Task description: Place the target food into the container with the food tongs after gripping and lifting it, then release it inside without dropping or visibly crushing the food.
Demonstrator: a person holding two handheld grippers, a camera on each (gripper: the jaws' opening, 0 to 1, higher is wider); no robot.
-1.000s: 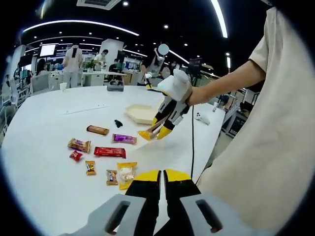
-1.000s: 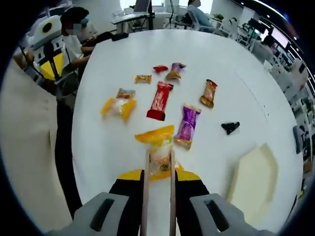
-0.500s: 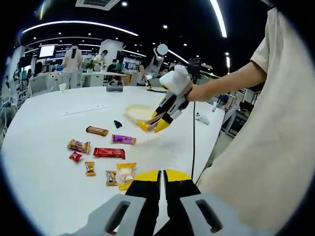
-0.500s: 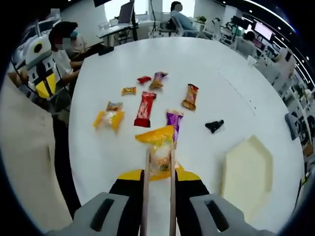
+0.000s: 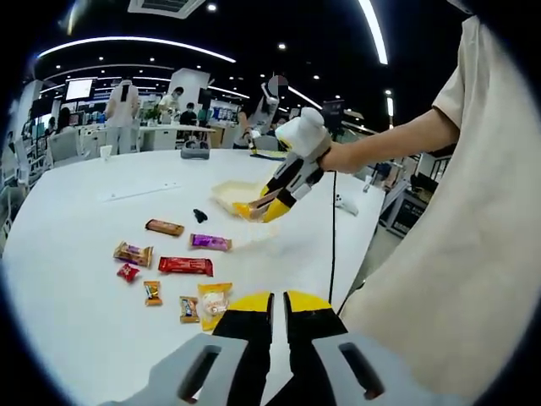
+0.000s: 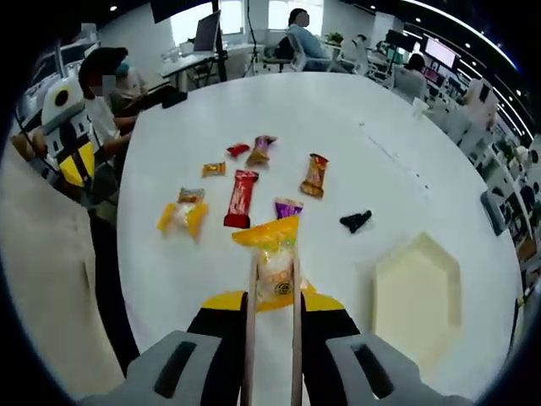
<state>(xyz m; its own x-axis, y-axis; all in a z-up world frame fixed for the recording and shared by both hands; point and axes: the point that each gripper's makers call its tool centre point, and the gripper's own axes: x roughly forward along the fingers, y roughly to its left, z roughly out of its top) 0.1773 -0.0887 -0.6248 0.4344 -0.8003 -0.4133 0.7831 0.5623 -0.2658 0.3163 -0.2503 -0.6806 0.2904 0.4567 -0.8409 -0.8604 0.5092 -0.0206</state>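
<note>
Now nearing container [image 6: 418, 292], tongs [image 6: 272, 262] pinching yellow snack packet [image 6: 272, 254] mid-body; seemingly light, crinkly, slippery, crushable, needing gentle pressure.

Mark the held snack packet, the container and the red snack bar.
Orange snack packet [image 6: 272, 254], right gripper view: its middle.
Container [image 6: 416, 298], right gripper view: bare floor.
Red snack bar [image 6: 240, 198], right gripper view: wrapper's middle.

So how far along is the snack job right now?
Done: the yellow snack packet is gripped in the food tongs held by the right claw and lifted above the table. In hand: carrying it. Left: get over the cream container and release it inside.
</note>
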